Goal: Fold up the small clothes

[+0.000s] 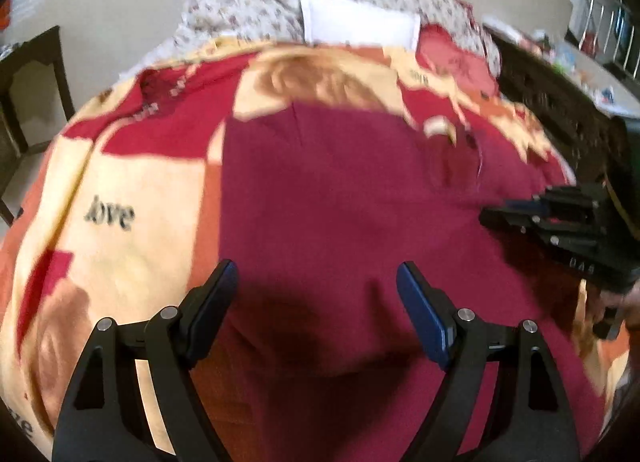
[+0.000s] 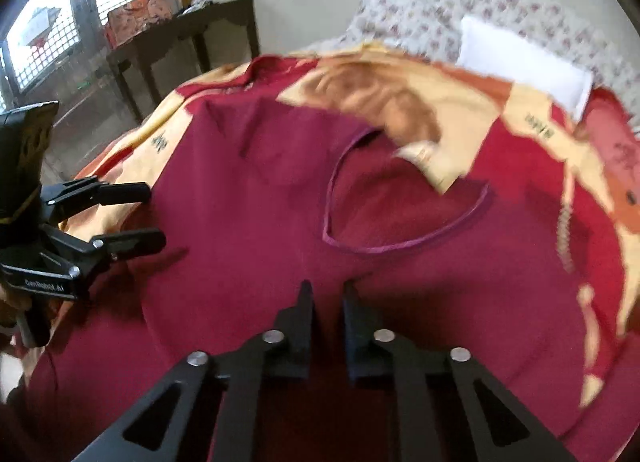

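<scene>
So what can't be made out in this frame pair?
- Right wrist view: whether the right claw pinches the maroon shirt; its tips hide the contact.
- Left wrist view: the shirt's hem, hidden behind the left claw.
- Both views: blanket print, blurred.

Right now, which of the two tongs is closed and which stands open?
The right tongs are the closed pair, fingers nearly together over the maroon shirt. The left tongs stand wide apart, nothing between them.

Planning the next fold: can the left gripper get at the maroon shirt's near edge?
Probably yes: the left gripper is open just above the maroon shirt, with nothing between them.
</scene>
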The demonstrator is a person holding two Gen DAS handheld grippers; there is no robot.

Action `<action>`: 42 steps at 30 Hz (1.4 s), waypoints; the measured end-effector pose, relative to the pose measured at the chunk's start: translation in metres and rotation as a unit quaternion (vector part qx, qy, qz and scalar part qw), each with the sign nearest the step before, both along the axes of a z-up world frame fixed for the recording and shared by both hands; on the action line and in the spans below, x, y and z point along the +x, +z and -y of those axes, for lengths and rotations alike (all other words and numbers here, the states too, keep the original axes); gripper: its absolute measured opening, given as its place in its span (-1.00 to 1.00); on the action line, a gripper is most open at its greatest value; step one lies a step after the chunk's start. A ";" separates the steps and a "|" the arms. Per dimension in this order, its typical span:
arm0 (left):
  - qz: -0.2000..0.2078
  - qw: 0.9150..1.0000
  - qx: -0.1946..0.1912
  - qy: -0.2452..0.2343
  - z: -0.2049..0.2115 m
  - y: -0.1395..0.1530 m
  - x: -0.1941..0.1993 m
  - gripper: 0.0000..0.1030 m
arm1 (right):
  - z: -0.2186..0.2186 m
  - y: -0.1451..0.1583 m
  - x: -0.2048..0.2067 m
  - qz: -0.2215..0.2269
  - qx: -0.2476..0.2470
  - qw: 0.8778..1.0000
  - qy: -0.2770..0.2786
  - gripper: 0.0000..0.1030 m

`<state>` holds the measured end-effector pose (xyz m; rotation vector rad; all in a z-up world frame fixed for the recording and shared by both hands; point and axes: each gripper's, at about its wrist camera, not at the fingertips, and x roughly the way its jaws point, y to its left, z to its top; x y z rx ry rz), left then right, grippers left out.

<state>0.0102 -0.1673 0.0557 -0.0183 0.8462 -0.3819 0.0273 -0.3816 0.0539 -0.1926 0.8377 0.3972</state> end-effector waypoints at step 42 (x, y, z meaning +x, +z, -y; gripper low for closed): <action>-0.066 0.997 -0.009 -0.041 0.072 -0.021 -0.002 0.59 | 0.204 0.013 -0.028 -0.040 0.138 0.929 -0.341 0.37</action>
